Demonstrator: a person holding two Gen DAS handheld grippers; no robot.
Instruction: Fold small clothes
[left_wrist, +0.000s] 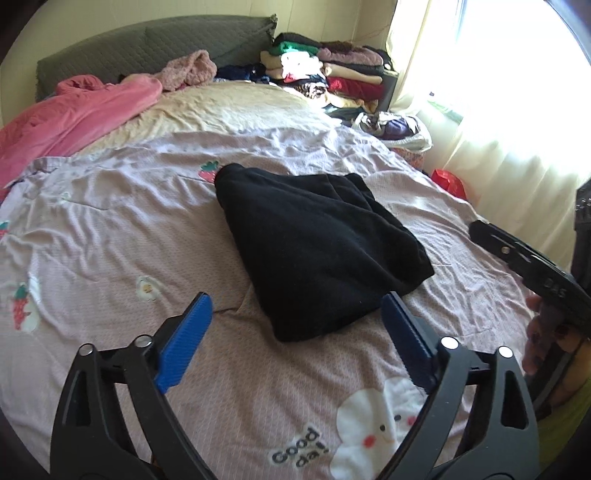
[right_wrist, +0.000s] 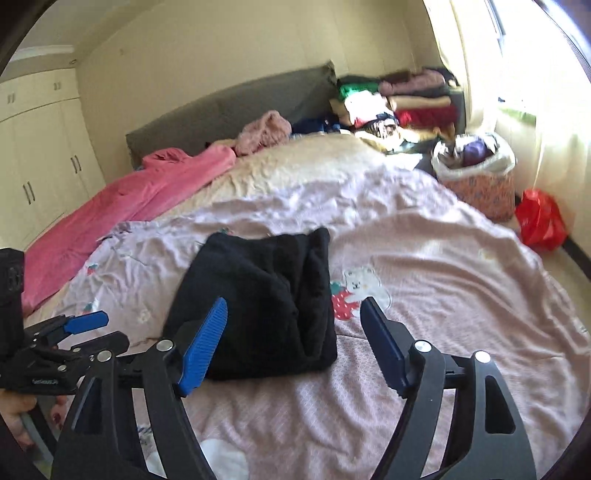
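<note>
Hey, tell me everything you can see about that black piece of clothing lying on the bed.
The black garment is a soft, fuzzy-looking knit or fleece, folded into a compact, roughly rectangular bundle with layered edges and a few creases showing in the right wrist view. It lies flat on the wrinkled pink printed bedsheet, near the middle of the bed. Nothing else touches it: both grippers are open and hang clear of it on the near side.

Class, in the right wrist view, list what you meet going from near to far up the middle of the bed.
Right gripper → black folded garment → lilac printed sheet → cream blanket → grey headboard.
</note>
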